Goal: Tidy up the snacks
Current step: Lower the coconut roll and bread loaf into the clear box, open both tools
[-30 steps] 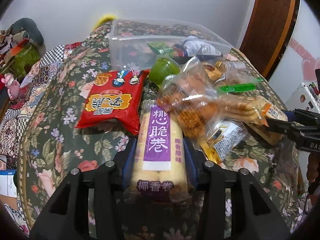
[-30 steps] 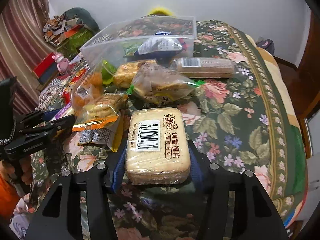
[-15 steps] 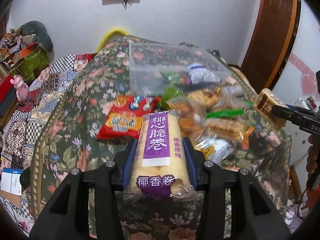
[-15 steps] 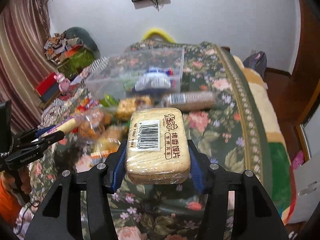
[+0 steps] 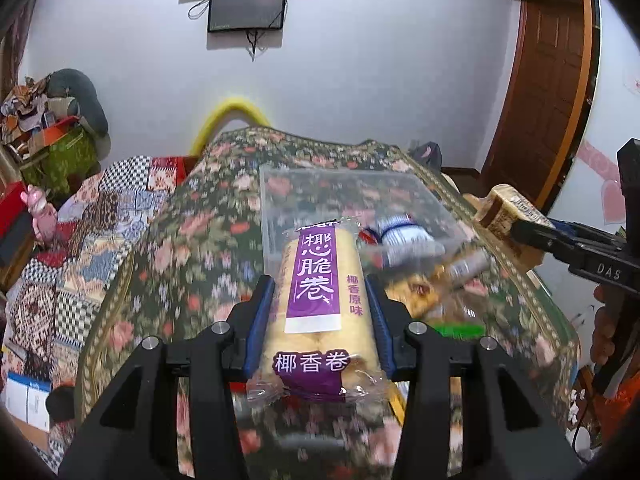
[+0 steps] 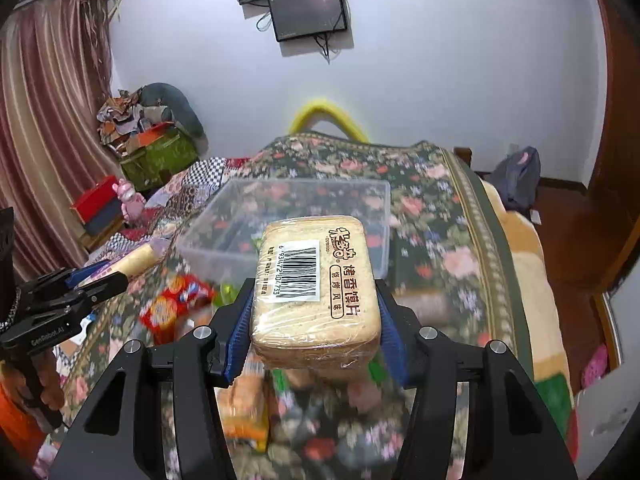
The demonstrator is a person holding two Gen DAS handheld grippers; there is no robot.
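Both packs are now up off the bed: a second ago they sat low among the snack pile. The left gripper [image 5: 320,320] is clamped on the roll pack [image 5: 316,304], and the right gripper [image 6: 314,320] on the toast pack [image 6: 316,284]. Each hangs just short of the clear bin [image 6: 384,208], so the drop-in looks next.

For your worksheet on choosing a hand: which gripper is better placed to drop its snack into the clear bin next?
Probably left: its roll pack already overlaps the clear bin, while the right's toast pack sits nearer.
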